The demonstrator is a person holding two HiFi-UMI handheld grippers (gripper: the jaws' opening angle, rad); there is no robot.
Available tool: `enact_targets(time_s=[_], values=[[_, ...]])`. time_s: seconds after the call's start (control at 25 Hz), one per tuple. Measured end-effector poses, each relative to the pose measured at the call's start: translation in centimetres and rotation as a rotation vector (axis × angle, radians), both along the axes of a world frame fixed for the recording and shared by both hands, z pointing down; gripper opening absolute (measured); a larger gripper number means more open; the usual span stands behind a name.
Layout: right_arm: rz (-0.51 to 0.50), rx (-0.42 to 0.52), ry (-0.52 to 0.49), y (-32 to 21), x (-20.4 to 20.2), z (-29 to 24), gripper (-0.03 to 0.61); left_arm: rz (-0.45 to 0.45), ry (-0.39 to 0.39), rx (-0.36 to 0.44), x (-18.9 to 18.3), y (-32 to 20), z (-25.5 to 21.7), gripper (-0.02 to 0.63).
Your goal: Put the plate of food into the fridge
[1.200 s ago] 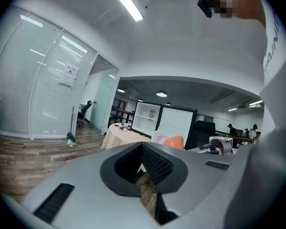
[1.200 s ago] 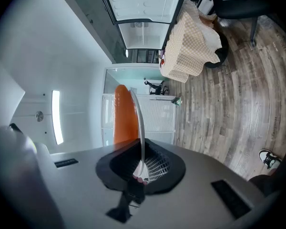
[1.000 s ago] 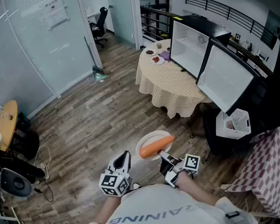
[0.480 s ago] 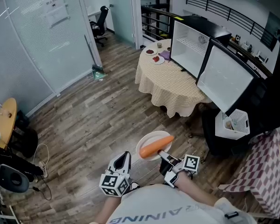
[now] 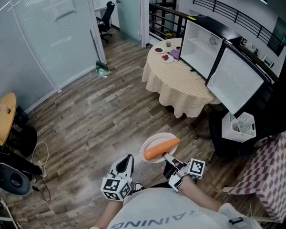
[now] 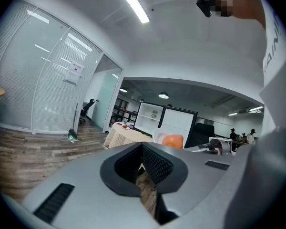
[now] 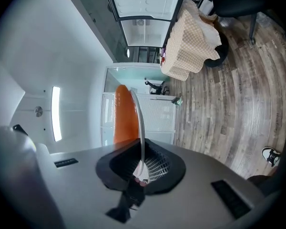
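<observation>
Right gripper view: clamps with right gripper (image 7: 140, 168) on rim of white plate (image 7: 139, 120), orange carrot (image 7: 123, 113) lying on it just past the jaws. Left gripper view: keeps left gripper (image 6: 142, 162) pressed together, nothing between. Head view: open fridge (image 5: 200, 44) well ahead of both jaws.

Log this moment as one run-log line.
phase: carry | right tool: shut on plate rim | carrot: on plate | left tool: shut, empty | fridge: door open, ahead
</observation>
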State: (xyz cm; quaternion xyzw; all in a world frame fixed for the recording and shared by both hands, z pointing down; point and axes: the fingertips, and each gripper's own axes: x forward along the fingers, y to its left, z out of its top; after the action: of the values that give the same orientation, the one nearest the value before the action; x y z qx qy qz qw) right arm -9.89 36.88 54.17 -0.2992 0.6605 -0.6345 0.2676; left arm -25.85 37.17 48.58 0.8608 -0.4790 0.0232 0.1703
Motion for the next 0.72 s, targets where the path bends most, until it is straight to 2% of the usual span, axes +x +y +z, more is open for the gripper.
enact_targets(time_s=[0.16, 0.32, 0.52, 0.72], values=[[0.028, 0.002, -0.022, 1.0, -2.0, 0.6, 0.032, 0.000, 0.004, -0.024, -2.4, 0.3, 1.6, 0.008], [0.036, -0.023, 0.006, 1.9, -2.5, 1.3, 0.033, 0.013, 0.018, -0.036, -3.2, 0.5, 2.3, 0.008], [0.063, -0.026, -0.005, 0.9, -2.4, 1.2, 0.032, 0.012, 0.029, -0.040, -3.4, -0.8, 2.7, 0.008], [0.027, -0.050, -0.002, -1.2, -3.5, 2.2, 0.034, -0.014, 0.015, -0.058, -4.5, -2.2, 3.4, 0.008]])
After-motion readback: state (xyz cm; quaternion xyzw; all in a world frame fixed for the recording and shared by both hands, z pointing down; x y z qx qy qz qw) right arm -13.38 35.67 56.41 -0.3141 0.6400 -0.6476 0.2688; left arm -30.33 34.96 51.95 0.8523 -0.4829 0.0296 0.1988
